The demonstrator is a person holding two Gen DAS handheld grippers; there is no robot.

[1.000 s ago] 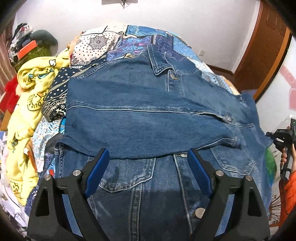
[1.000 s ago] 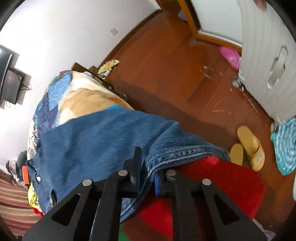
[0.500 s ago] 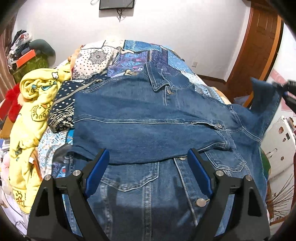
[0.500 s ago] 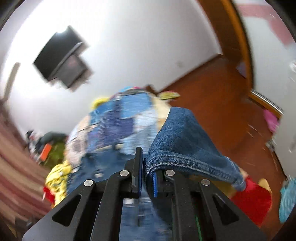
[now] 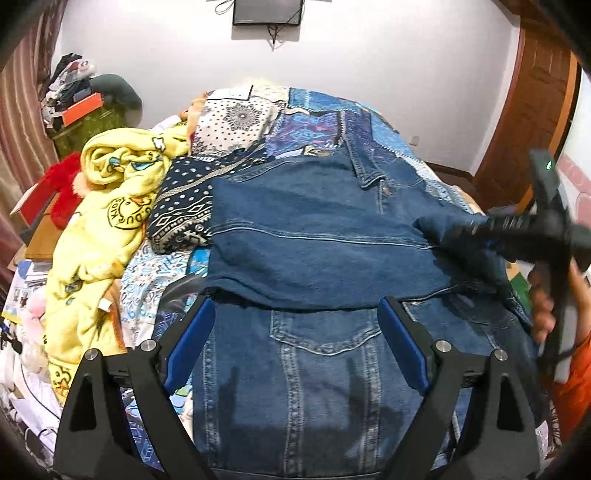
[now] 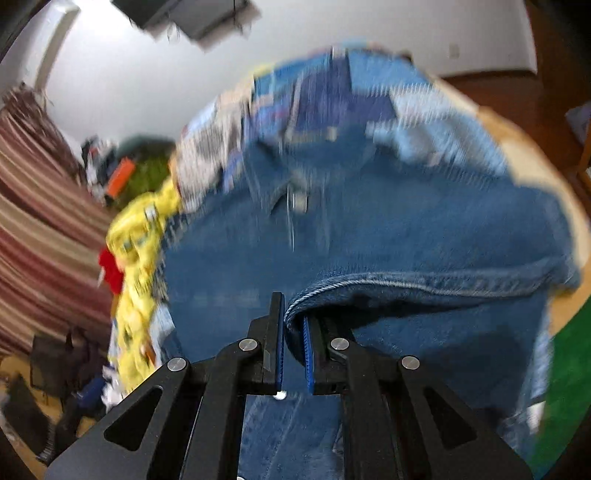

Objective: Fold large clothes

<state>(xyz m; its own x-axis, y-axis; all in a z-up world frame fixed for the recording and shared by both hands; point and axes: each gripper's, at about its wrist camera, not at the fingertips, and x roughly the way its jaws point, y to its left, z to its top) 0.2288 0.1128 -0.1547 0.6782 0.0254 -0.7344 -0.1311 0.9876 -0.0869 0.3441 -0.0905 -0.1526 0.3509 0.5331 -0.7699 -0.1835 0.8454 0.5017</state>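
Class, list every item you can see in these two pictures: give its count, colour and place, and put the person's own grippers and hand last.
denim jacket: one, blue, spread on the bed
patchwork bedspread: one, blue and white, under the jacket
yellow garment: one, bed's left side
red plush item: one, left of the yellow garment
screen: one, black, on the wall
door: one, brown, far right
left gripper: open, above the jacket
right gripper: shut on a jacket sleeve hem
hand: one, right edge

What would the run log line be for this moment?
step: folding sleeve across | right gripper: shut on denim jacket sleeve | left gripper: open, over the hem
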